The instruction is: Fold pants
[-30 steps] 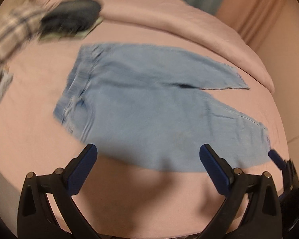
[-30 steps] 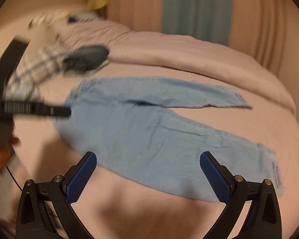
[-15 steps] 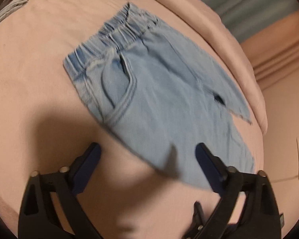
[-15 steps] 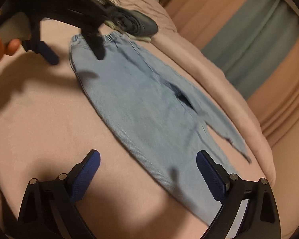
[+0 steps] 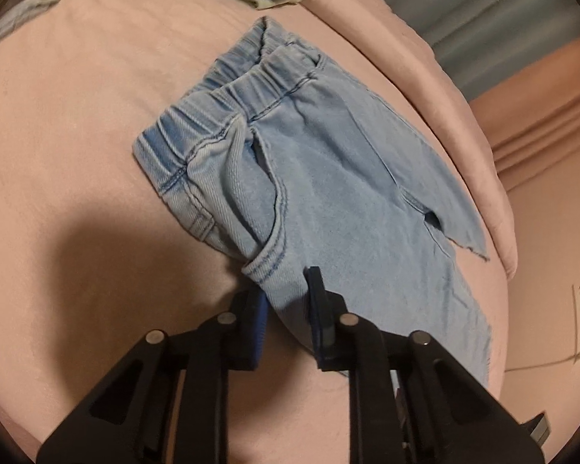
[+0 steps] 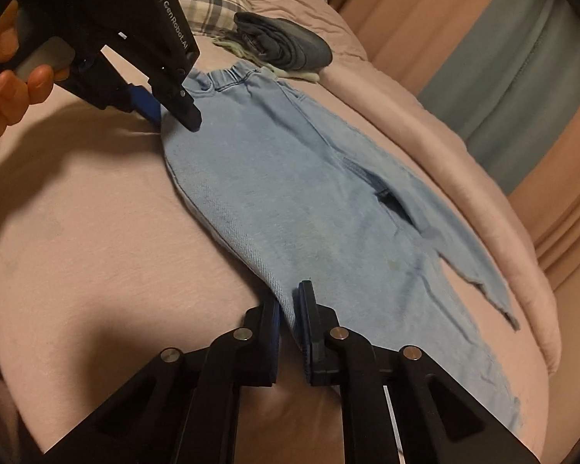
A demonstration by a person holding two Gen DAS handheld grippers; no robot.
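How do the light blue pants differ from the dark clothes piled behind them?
The light blue pants lie spread flat, legs stretched out; the dark clothes are already folded into a compact stack. The pants are pale denim; the stack is dark blue-grey. Both grippers pinch the pants' near edge; nothing touches the stack. Both rest on the pink bed.
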